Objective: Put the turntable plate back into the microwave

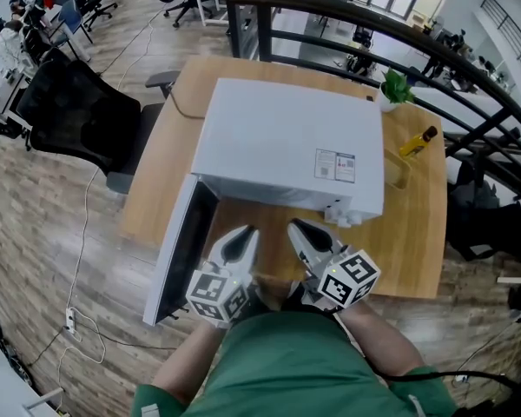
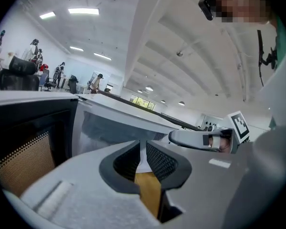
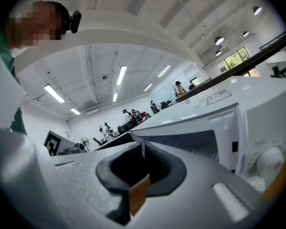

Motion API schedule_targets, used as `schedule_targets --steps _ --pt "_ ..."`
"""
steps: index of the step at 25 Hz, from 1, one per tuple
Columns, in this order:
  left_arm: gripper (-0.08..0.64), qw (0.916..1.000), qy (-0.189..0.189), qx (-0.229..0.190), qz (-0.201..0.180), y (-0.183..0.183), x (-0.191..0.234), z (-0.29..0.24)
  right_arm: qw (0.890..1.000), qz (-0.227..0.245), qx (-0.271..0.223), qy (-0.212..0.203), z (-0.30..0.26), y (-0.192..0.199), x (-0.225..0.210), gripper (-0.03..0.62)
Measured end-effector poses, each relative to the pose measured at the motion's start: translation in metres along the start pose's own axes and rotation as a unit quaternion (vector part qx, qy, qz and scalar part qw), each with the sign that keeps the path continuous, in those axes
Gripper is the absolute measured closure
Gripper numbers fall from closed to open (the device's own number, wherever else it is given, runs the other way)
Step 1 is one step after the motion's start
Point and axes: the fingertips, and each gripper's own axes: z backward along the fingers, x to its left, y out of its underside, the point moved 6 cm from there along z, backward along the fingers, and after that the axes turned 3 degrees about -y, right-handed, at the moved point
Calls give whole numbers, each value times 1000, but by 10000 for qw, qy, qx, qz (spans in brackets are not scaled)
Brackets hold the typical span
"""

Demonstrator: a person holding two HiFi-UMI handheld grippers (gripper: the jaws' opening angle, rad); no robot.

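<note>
The white microwave point(image 1: 286, 146) stands on a wooden table point(image 1: 417, 241) with its door point(image 1: 178, 250) swung open to the left. No turntable plate shows in any view. My left gripper point(image 1: 243, 234) and right gripper point(image 1: 297, 227) hover side by side just in front of the oven's opening, both pointing at it. In the left gripper view the left gripper point(image 2: 144, 149) has its pads together with nothing between them, facing the cavity point(image 2: 109, 128). In the right gripper view the right gripper point(image 3: 143, 151) is also shut and empty, with the microwave's front point(image 3: 219, 128) beyond it.
A yellow oil bottle point(image 1: 417, 142) and a small green plant point(image 1: 397, 87) stand on the table to the right of the microwave. A black office chair point(image 1: 78, 115) sits to the left. A dark railing point(image 1: 347, 16) runs behind, and a cable point(image 1: 74, 320) lies on the floor.
</note>
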Motion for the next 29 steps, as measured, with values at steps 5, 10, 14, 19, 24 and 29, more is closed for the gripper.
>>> schedule_targets --steps 5,10,14,19,24,29 --pt "511 9997 -16 -85 -226 -8 -5 4 9995 305 -60 43 5 -11 7 575" --pt "512 9995 33 -207 -222 -16 -12 5 9984 547 -128 55 9 -18 12 581" --pt "512 9994 27 -228 -241 -18 -13 3 9970 756 -140 72 9 -21 14 581" --pt "512 9993 11 -228 -279 -14 -12 2 9966 808 -143 122 9 -20 13 581" --pt "512 9992 -29 -229 -315 -14 -9 3 9955 918 -162 143 9 -23 15 581" --pt "512 9994 -34 -199 -287 -14 -9 3 9951 967 -177 144 9 -24 17 581"
